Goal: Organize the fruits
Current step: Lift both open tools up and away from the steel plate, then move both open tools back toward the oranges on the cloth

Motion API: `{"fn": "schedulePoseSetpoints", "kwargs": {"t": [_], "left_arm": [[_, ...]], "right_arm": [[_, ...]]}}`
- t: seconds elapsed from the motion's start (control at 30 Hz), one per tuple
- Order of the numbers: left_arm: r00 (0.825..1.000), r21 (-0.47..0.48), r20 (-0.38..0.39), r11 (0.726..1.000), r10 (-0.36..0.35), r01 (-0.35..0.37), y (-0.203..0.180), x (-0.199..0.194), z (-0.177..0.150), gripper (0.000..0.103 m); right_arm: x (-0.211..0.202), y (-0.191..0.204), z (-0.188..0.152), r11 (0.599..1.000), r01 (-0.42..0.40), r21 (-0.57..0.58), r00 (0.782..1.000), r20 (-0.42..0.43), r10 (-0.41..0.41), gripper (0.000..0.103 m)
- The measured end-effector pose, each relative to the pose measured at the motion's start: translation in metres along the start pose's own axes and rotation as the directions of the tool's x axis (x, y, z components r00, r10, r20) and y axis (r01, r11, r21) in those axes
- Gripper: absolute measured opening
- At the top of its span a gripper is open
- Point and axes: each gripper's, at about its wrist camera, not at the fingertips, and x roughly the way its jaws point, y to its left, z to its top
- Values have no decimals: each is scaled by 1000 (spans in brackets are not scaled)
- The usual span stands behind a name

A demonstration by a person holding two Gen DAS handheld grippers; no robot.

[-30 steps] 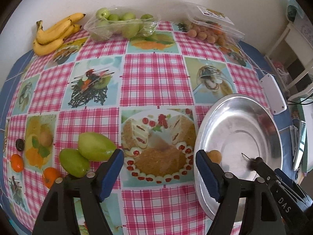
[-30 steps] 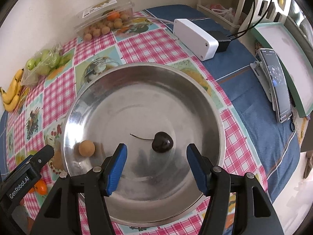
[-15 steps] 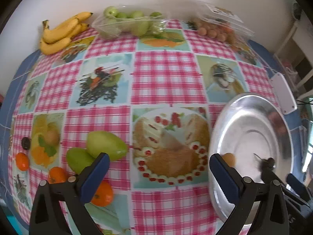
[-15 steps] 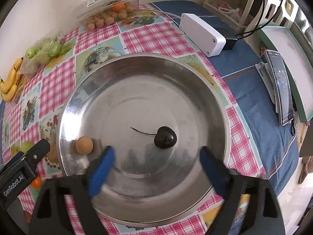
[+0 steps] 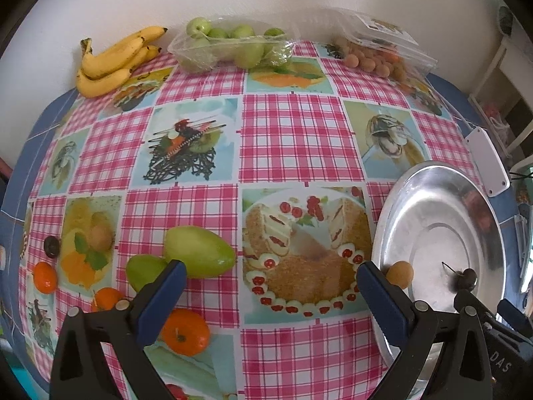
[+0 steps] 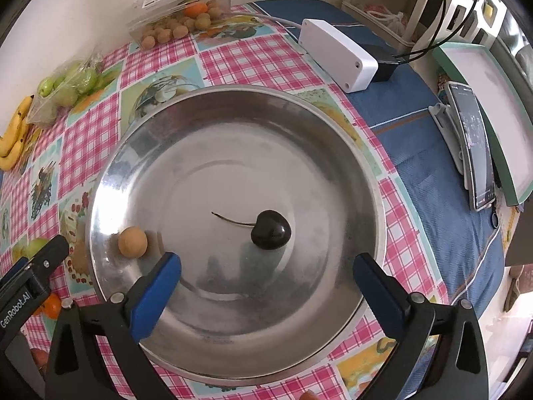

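Both claws spread wide since a second earlier.
Right claw, opening, released cherry inside bowl; left claw empty beside it.

Both tongs wider vs earlier: left tongs fully apart, right tongs opening, empty.

In my steel bowl lie a dark cherry, its stem pointing left, and a tan longan near the left wall. Two green mangoes and oranges lie on the cloth.
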Motion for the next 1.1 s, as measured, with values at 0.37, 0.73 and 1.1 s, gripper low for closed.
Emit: {"fn": "schedulePoseSetpoints", "kwargs": {"t": [0.37,0.73,1.1], "left_arm": [[1000,-43,15,999,3,-2,38,-11,-9,103],[997,-119,72,993,13,-4,103,-25,-25,103],[991,-242,132,970,15,18,157,-40,-37,103]], "right_arm": [[-4,5,-2,1000,9,-20,1000,5,-9,103],[-9,11,-5,999,-28,-14,999,20,28,103],[-22,59,-12,986,-149,-69,987,48,153,103]]}}
